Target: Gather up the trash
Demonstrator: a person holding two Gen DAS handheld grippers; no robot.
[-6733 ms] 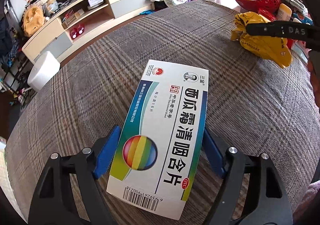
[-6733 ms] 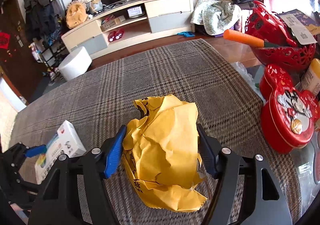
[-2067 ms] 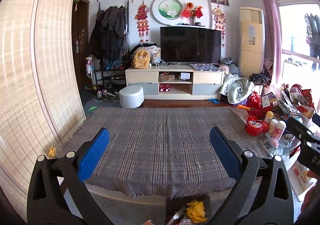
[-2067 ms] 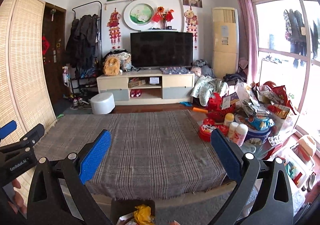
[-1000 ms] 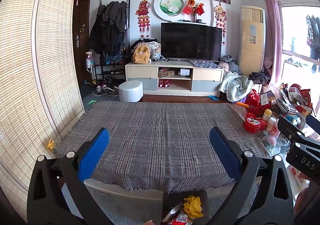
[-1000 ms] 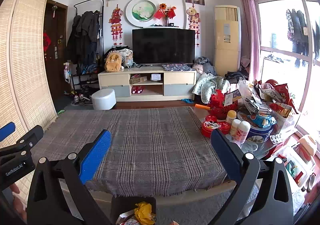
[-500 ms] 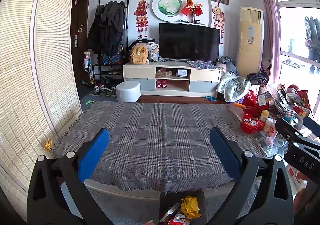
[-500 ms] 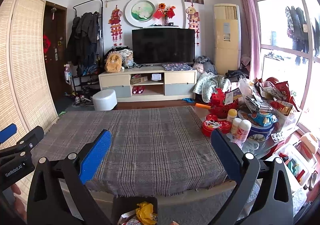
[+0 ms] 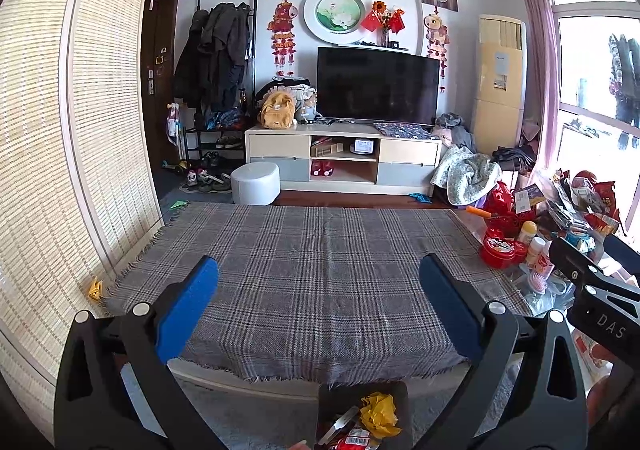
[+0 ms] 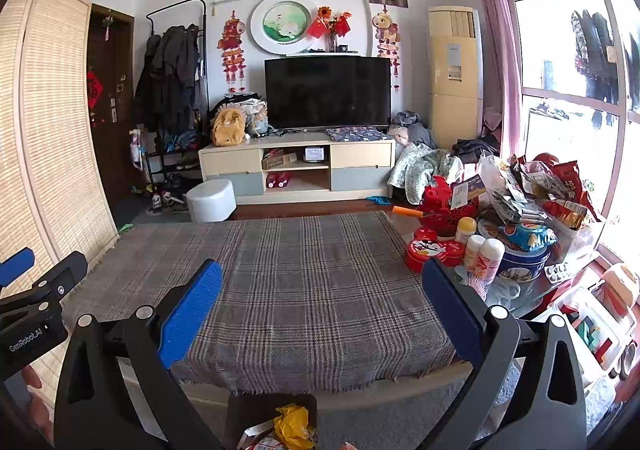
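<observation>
A dark bin [image 9: 326,402] stands on the floor below the table's near edge. In it lie the crumpled yellow paper [image 9: 378,416], a box and red wrappers. The bin also shows in the right wrist view [image 10: 240,410] with the yellow paper [image 10: 292,426]. My left gripper [image 9: 318,302] is open and empty, held above the bin and facing the table. My right gripper [image 10: 320,306] is open and empty, beside it. The plaid tablecloth [image 9: 320,266] bears no trash.
Red tins, bottles and snack bags [image 10: 500,226] crowd a glass table at the right. A TV stand [image 9: 344,166] and a white stool [image 9: 256,184] are beyond the table. A bamboo screen [image 9: 60,170] is at the left.
Both grippers have drifted slightly; the view has shifted a little. Both stay open and empty. The trash stays in the bin.
</observation>
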